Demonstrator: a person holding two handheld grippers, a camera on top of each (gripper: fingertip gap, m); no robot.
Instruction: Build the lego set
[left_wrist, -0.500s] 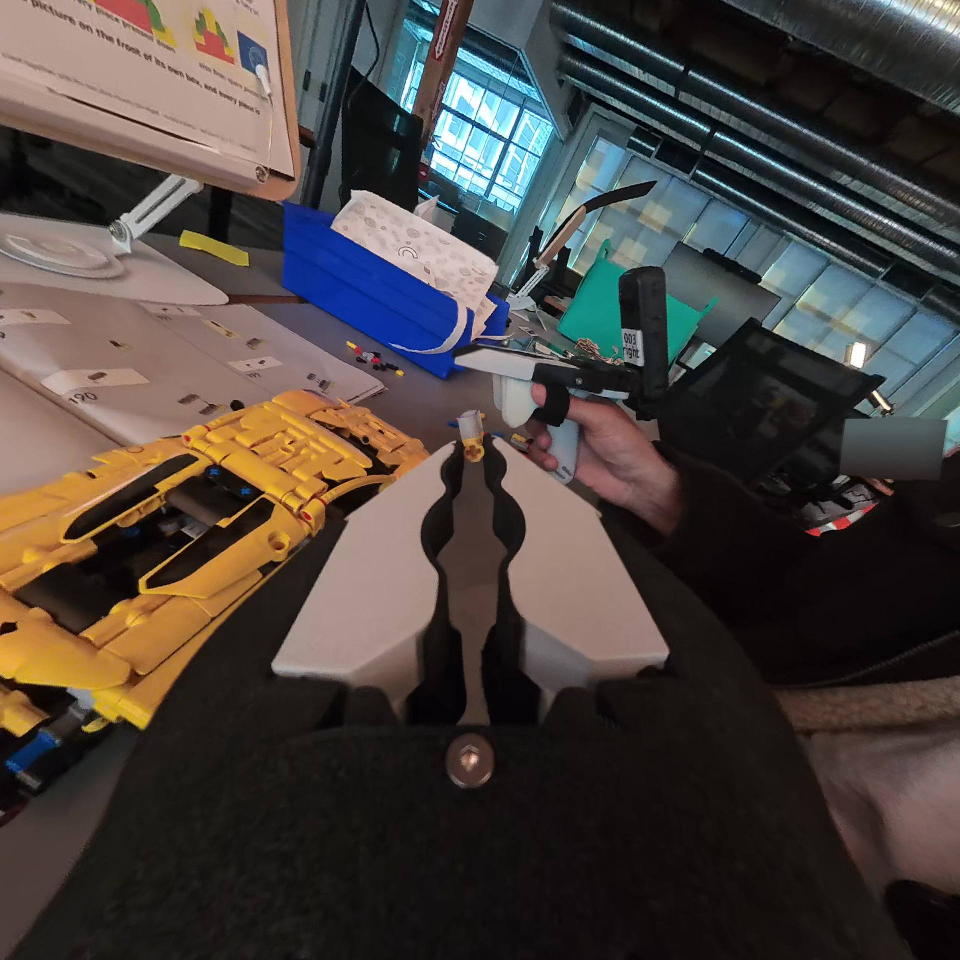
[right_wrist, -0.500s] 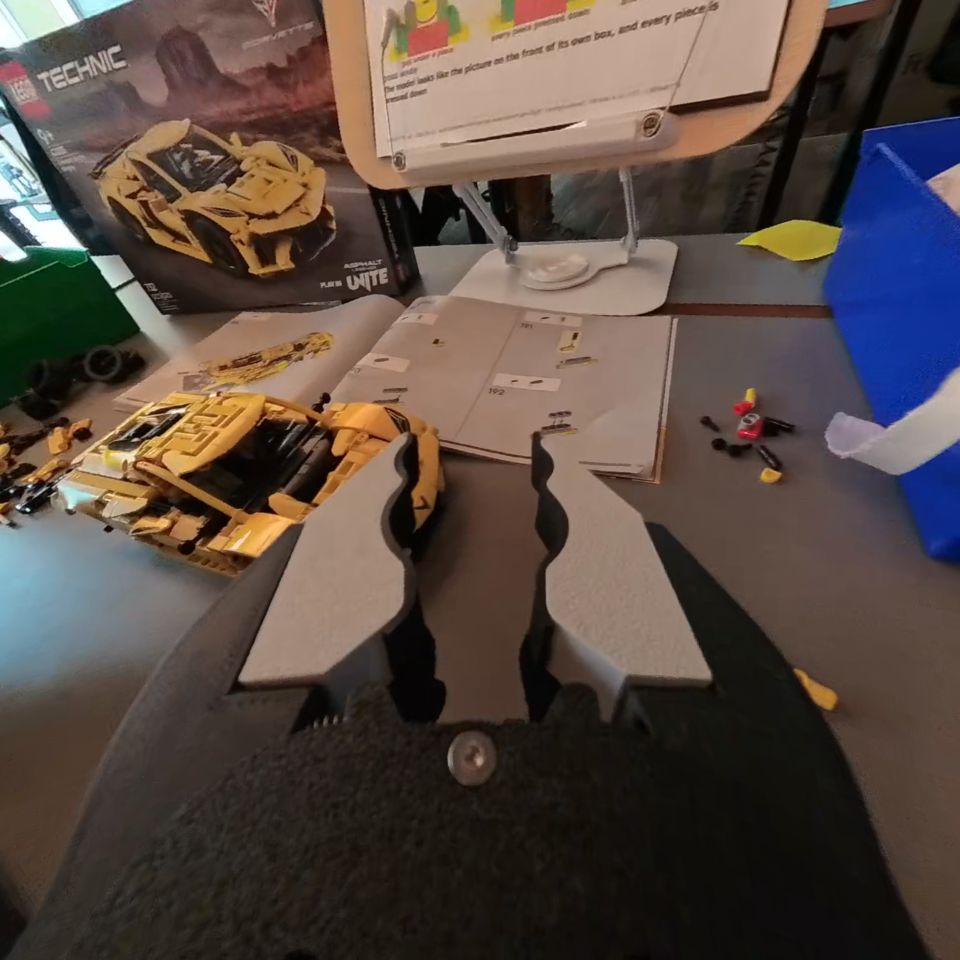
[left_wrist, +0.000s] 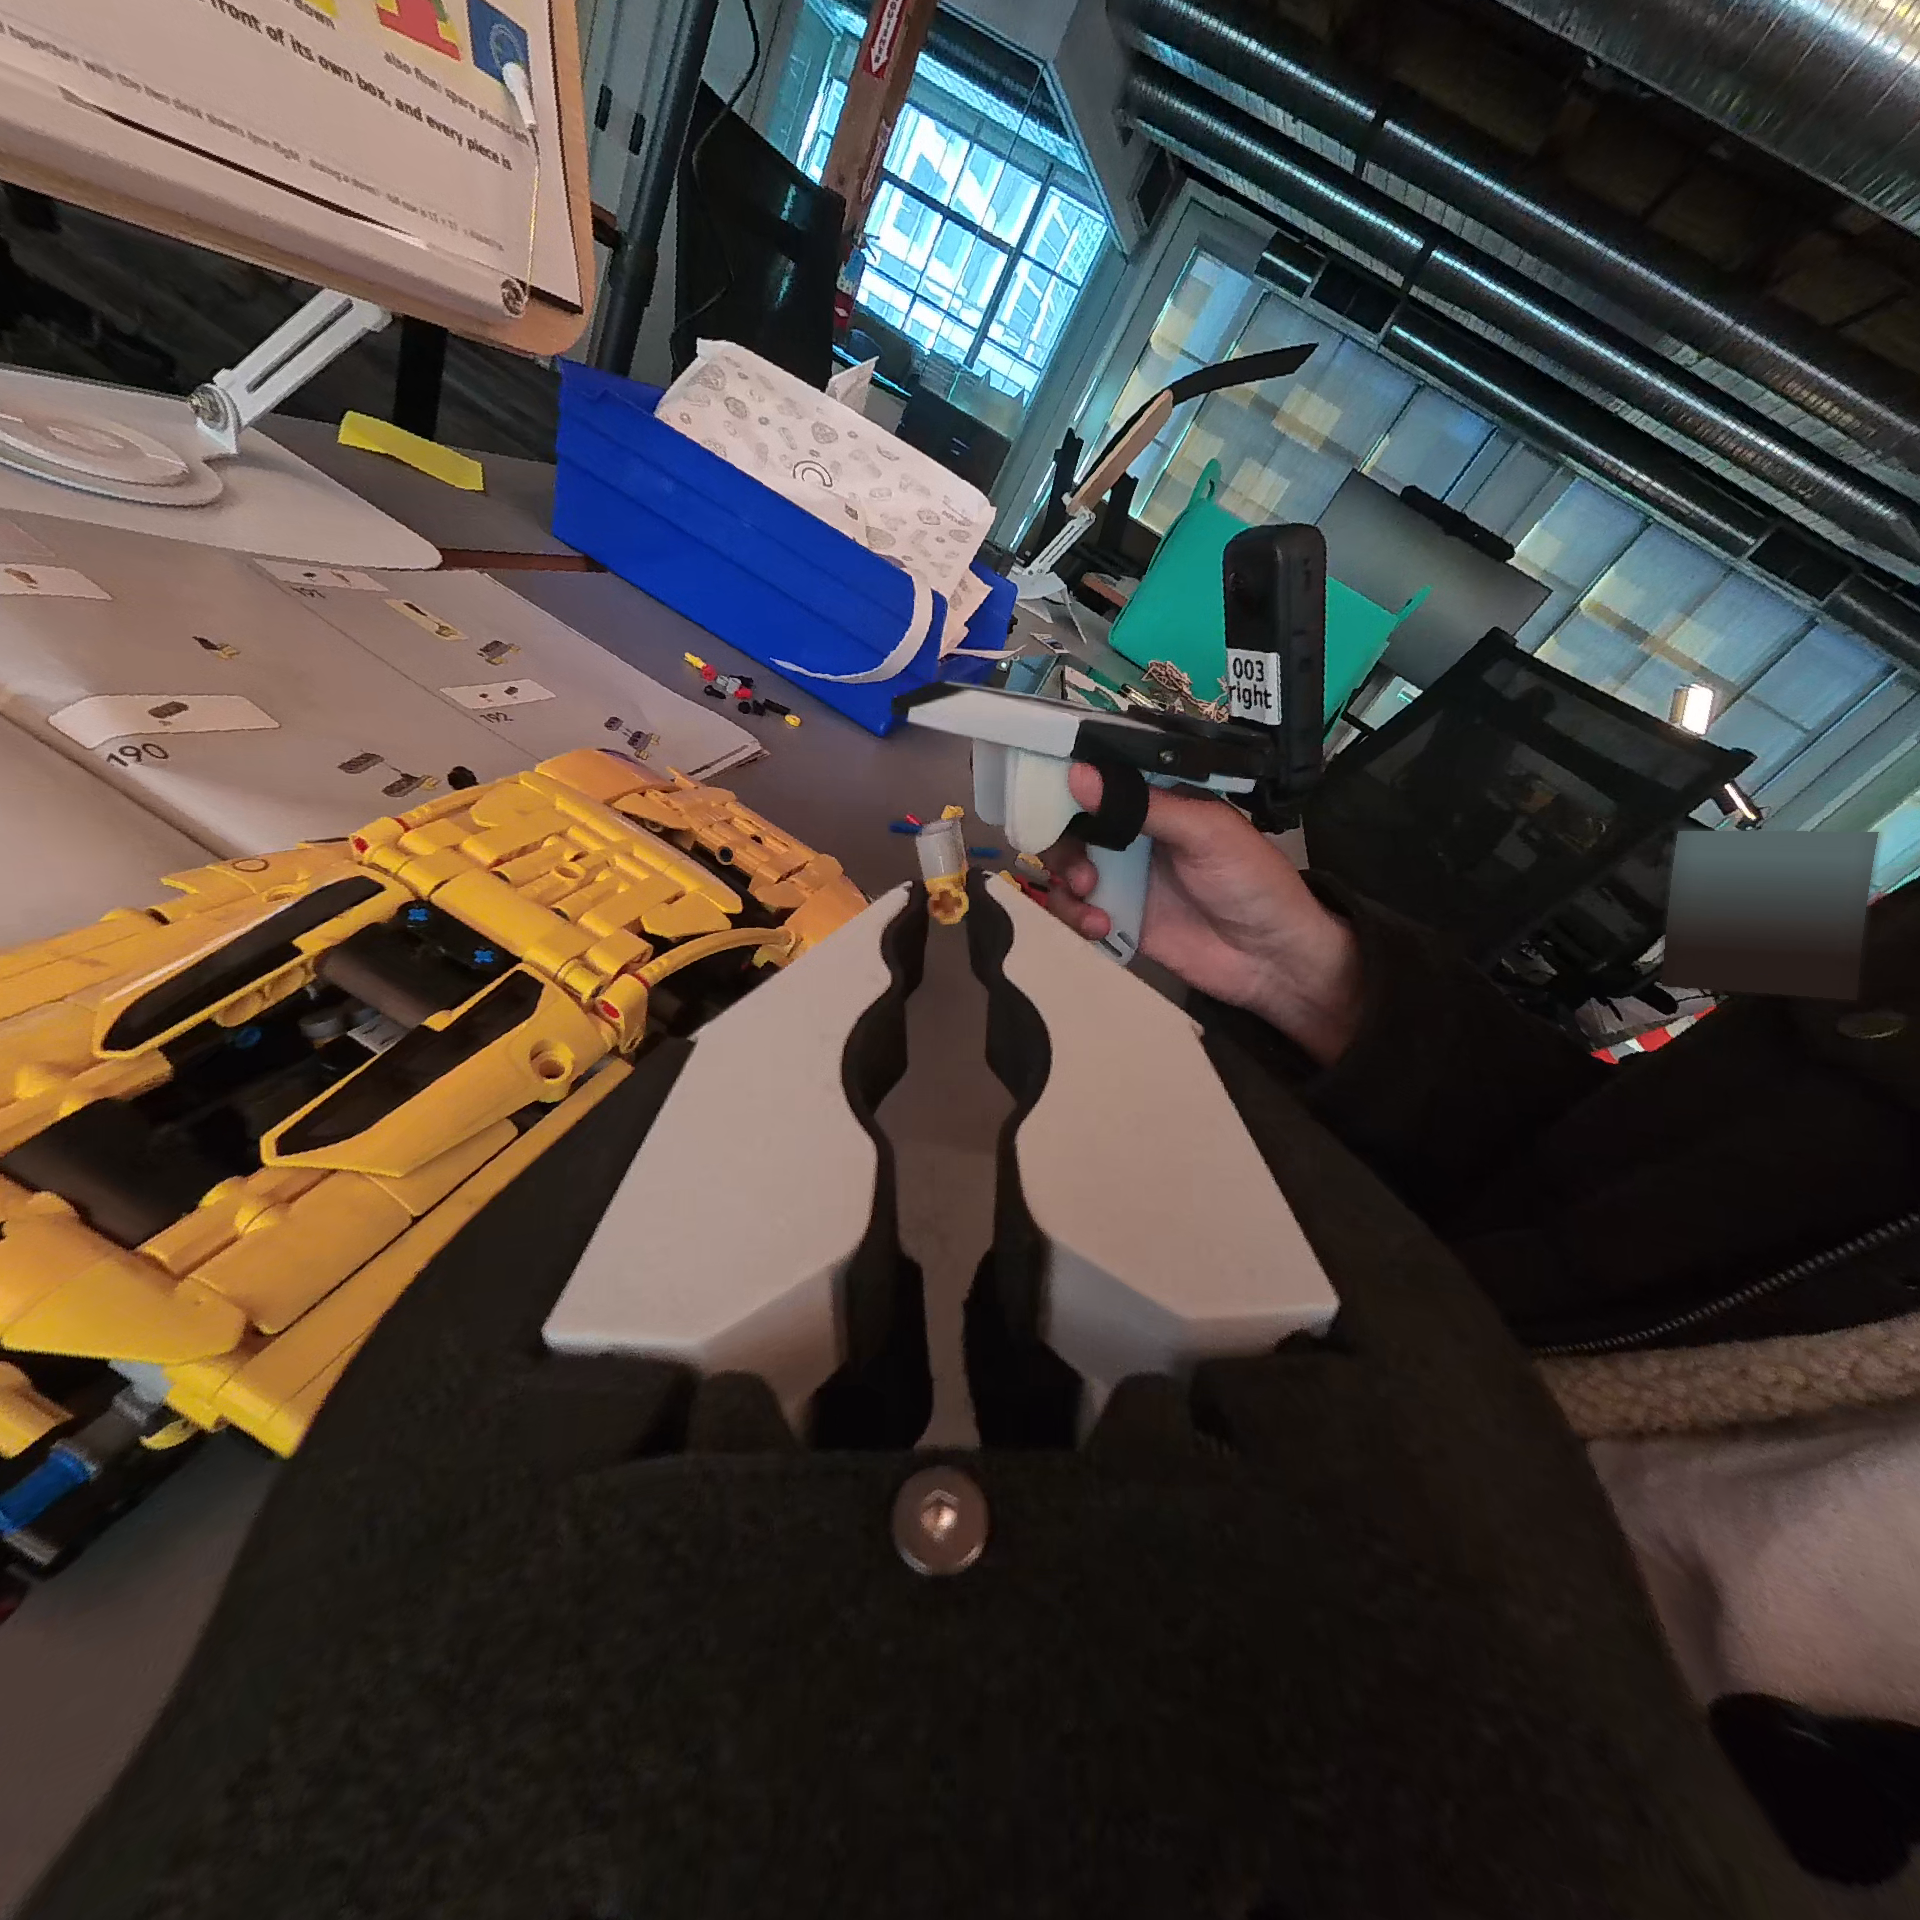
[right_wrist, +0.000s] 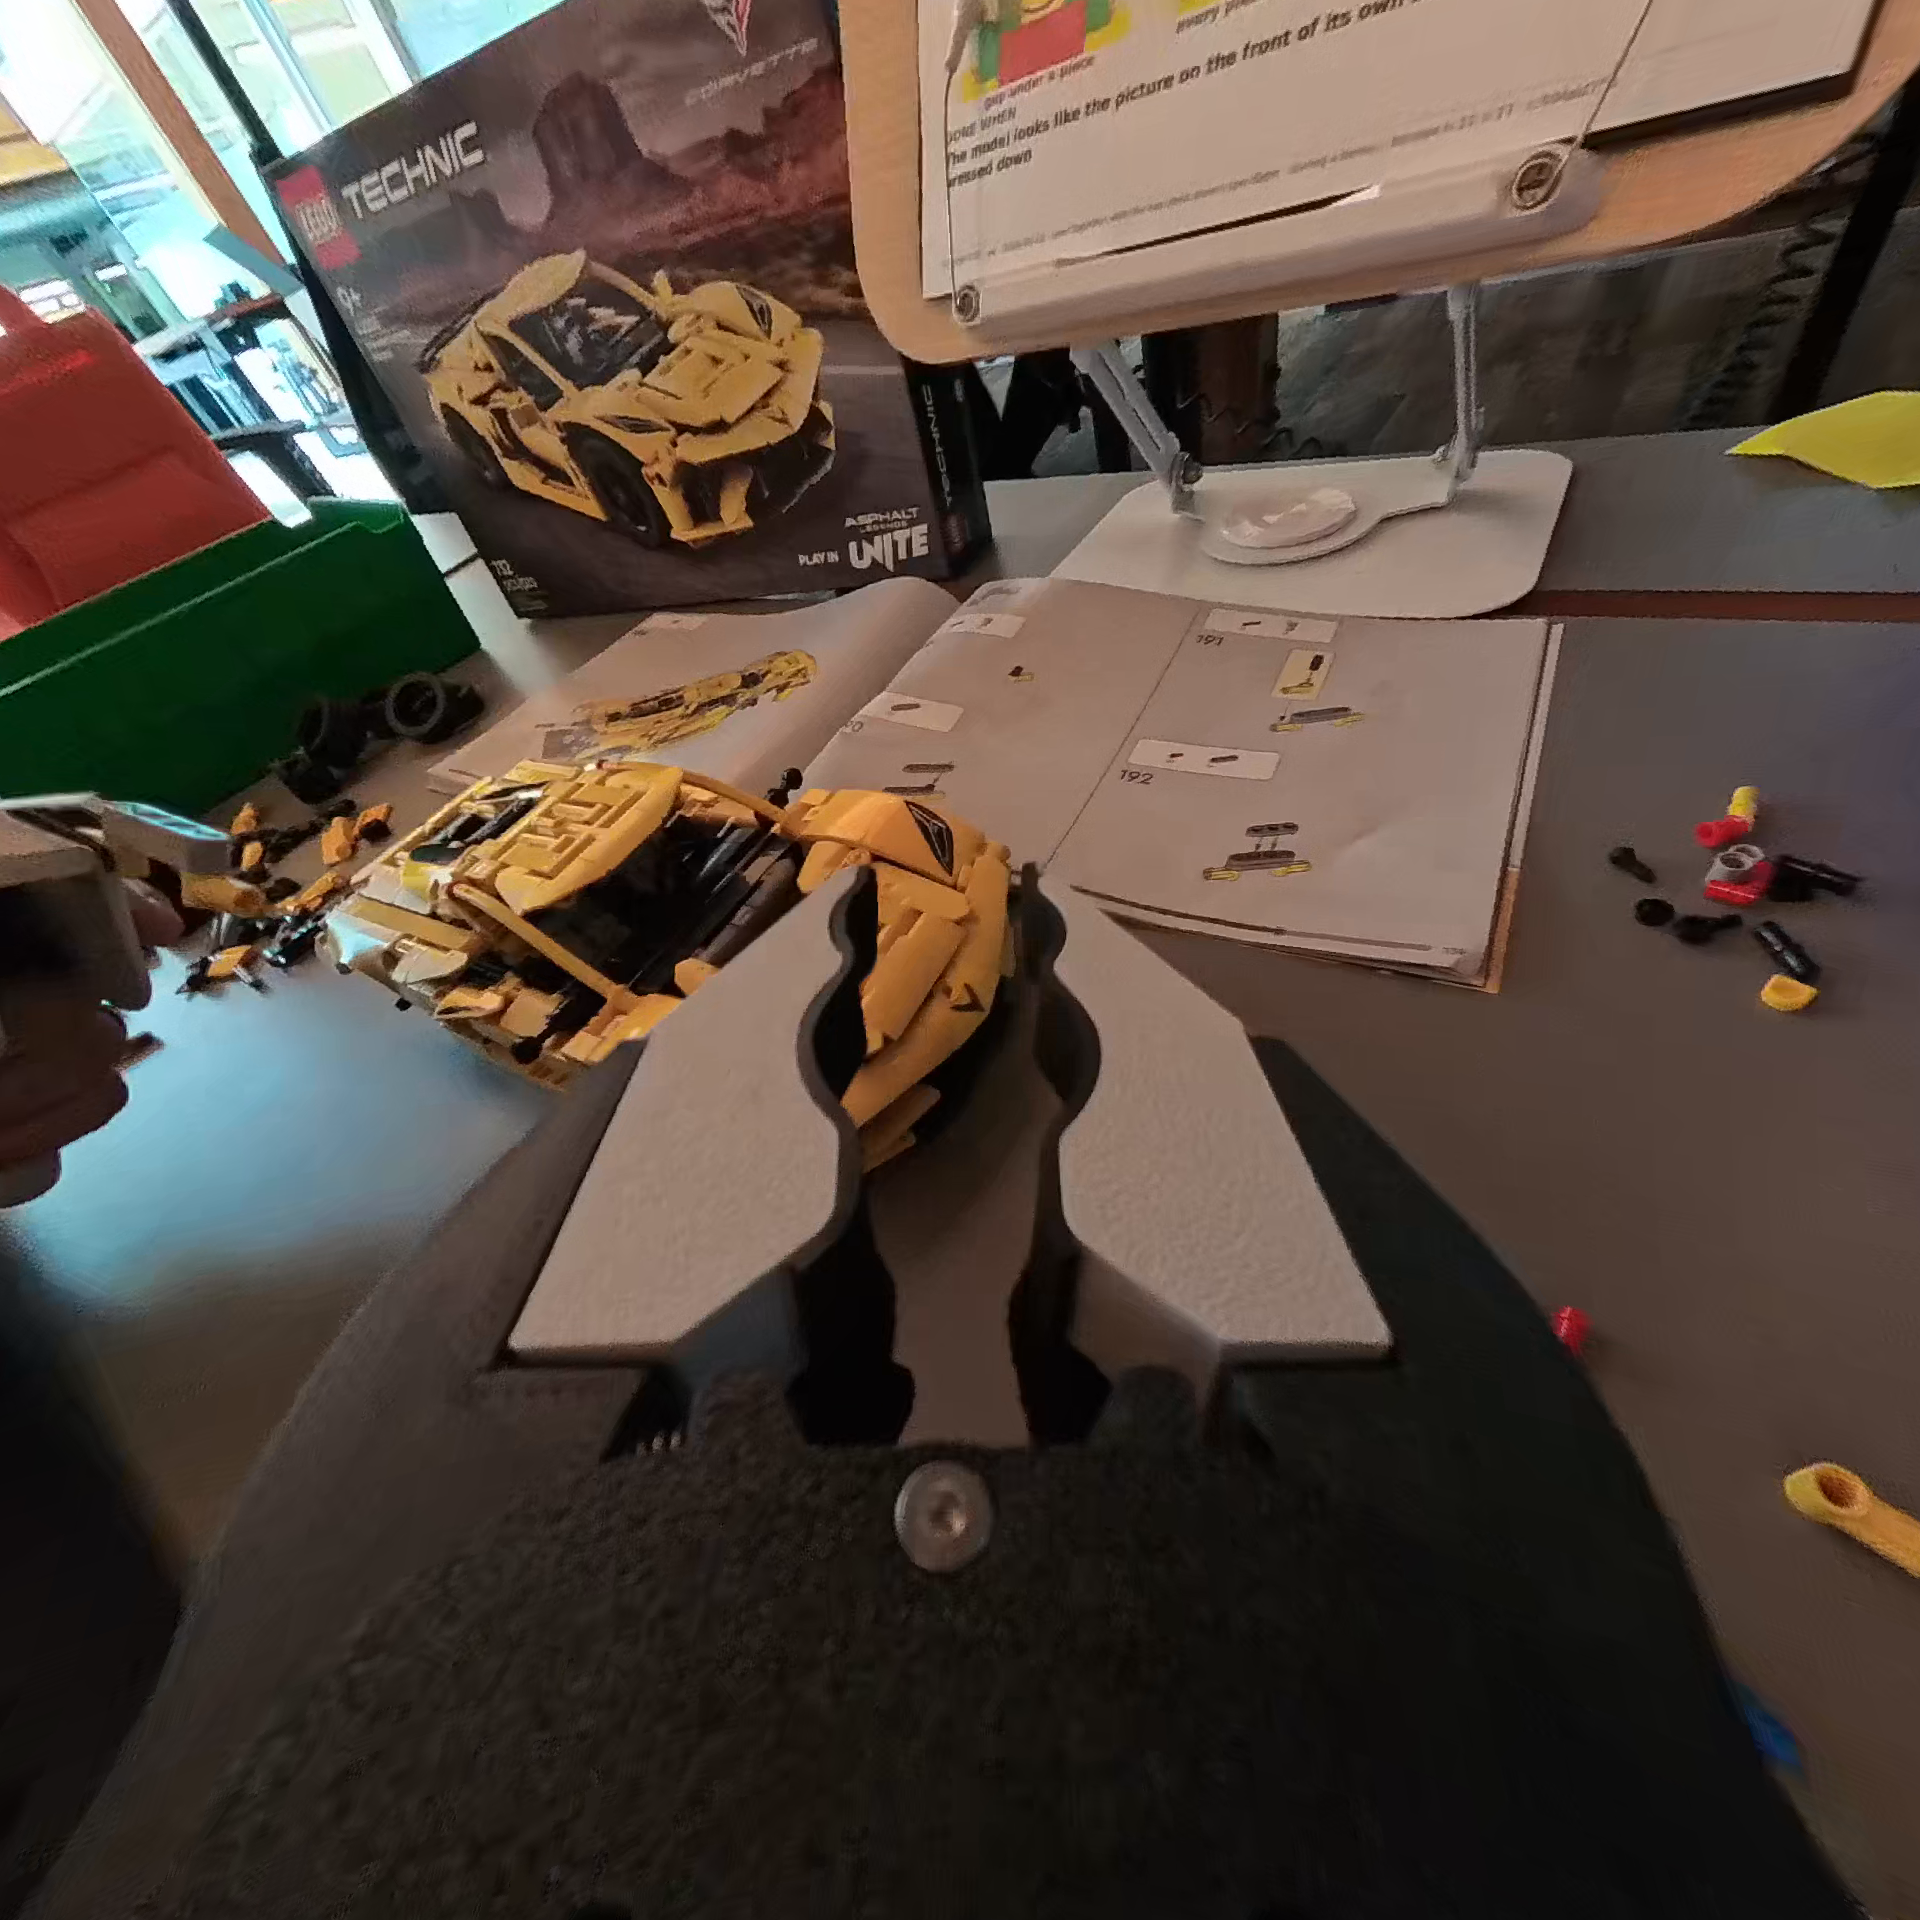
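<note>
The yellow Lego car (left_wrist: 416, 966) lies on the grey table (right_wrist: 1558, 1143), left of my left gripper (left_wrist: 945, 899). The left gripper is shut on a small yellow and grey piece (left_wrist: 943, 873) at its fingertips, held above the table. My right gripper (right_wrist: 945, 883) is open and empty, and its fingertips frame the car's nose (right_wrist: 935, 935) from just in front. A hand holds the right gripper, which also shows in the left wrist view (left_wrist: 920, 712), past the held piece. The left gripper shows at the left edge of the right wrist view (right_wrist: 156, 831).
The open instruction booklet (right_wrist: 1247, 748) lies behind the car, with the set's box (right_wrist: 644, 343) and a white stand base (right_wrist: 1330, 530) beyond. Loose parts lie to the right (right_wrist: 1735, 873) and left (right_wrist: 281, 862) of the car. There is a green bin (right_wrist: 208, 644) and a blue bin (left_wrist: 727, 540). Left tips to right tips: about 20 cm.
My right gripper has swung left towards the car, so the car's nose now sits between its fingertips, and its jaws have narrowed. The left gripper still holds its piece.
</note>
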